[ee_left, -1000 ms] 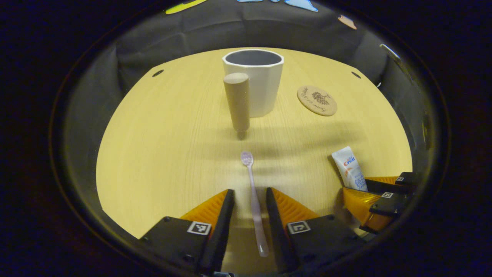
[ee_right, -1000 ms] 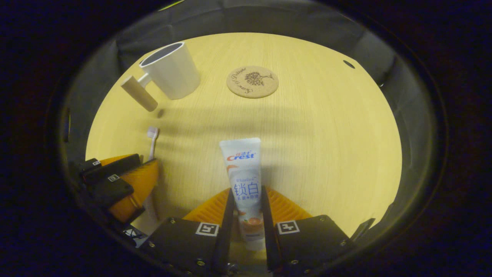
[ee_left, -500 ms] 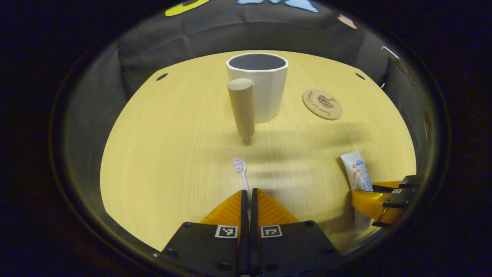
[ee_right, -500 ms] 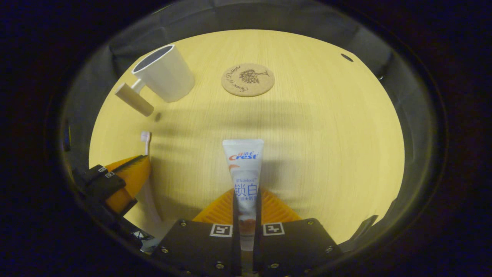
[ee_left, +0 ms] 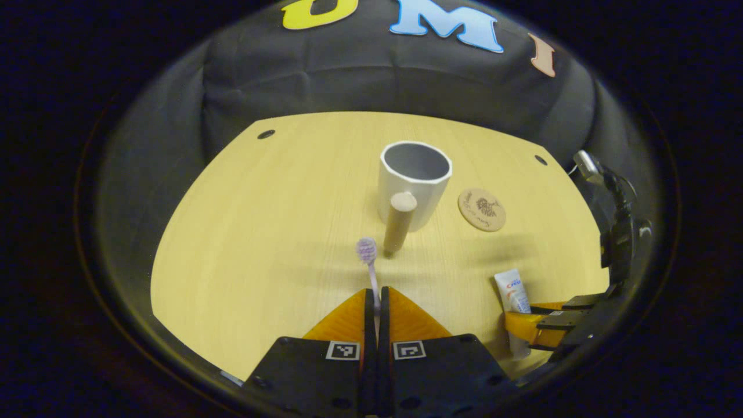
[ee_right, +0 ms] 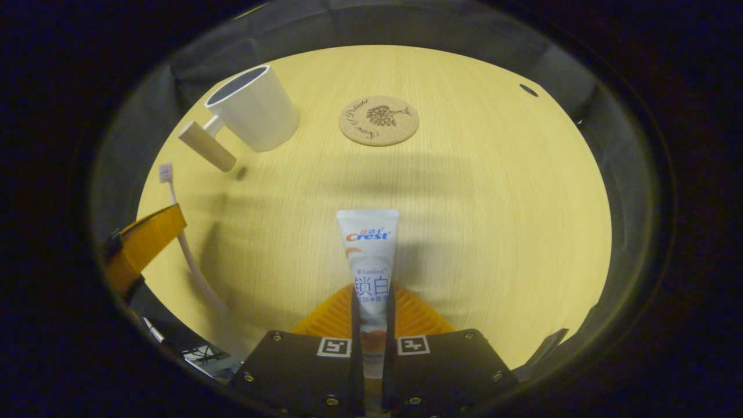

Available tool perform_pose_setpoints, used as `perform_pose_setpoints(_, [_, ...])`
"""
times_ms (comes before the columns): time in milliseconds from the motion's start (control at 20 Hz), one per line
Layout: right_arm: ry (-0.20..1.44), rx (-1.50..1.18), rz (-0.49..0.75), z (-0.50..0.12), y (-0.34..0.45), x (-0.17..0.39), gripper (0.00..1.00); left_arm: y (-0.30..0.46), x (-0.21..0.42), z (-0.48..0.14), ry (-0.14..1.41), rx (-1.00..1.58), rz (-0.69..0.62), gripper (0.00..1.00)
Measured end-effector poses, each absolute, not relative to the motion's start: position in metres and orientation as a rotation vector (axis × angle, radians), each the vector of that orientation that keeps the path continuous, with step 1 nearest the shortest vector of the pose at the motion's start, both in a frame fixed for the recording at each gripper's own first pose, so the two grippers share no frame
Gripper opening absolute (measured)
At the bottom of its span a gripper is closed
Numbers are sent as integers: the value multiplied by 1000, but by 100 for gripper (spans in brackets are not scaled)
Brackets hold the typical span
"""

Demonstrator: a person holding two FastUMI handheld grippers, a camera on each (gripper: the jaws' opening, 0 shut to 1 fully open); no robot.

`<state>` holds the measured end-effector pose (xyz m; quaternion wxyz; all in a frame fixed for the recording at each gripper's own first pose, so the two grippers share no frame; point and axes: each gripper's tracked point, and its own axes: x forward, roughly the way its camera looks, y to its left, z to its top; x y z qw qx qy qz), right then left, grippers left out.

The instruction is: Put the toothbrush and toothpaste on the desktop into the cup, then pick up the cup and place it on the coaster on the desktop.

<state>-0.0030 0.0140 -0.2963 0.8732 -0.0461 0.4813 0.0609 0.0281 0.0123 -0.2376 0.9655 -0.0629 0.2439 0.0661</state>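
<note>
My left gripper [ee_left: 377, 295] is shut on the pale purple toothbrush [ee_left: 369, 264], whose brush head points up toward the cup, lifted off the table. The white cup [ee_left: 413, 184] with a wooden peg handle stands mid-table, and the round cork coaster [ee_left: 482, 209] lies just right of it. My right gripper [ee_right: 371, 293] is shut on the white toothpaste tube [ee_right: 368, 249], its flat end pointing forward over the table. In the right gripper view the cup [ee_right: 255, 110] is at upper left, the coaster [ee_right: 378, 120] beside it, and the left gripper [ee_right: 142, 244] holds the toothbrush [ee_right: 183, 238] at far left.
The round wooden table [ee_left: 278, 220] has small dark holes near its far edge. The black cloth wall [ee_left: 371, 87] rises behind it. A stand with a metal fitting [ee_left: 615, 220] is at the right edge. Bare tabletop [ee_right: 499, 203] spreads right of the toothpaste.
Both grippers closed on their objects from open a second ago. The left gripper has since risen and tilted up with the toothbrush; the right gripper holds the toothpaste nearly still.
</note>
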Motion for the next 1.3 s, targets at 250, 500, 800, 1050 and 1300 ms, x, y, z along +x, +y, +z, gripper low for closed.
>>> perform_pose_setpoints(250, [1005,-97,133,-296,14,-3,14,15,25,-163,356,-175,113,7])
perform_pose_setpoints(500, [991,-101,130,-296,14,-3,14,19,34,-107,270,-219,75,6])
perform_pose_setpoints(800, [982,-81,124,-296,14,-3,14,26,44,-48,189,-226,47,6])
perform_pose_setpoints(1050, [978,-51,118,-295,14,-2,14,18,61,-16,125,-158,4,6])
perform_pose_setpoints(1300, [960,-19,117,-295,13,-2,14,14,100,-28,130,-181,-16,6])
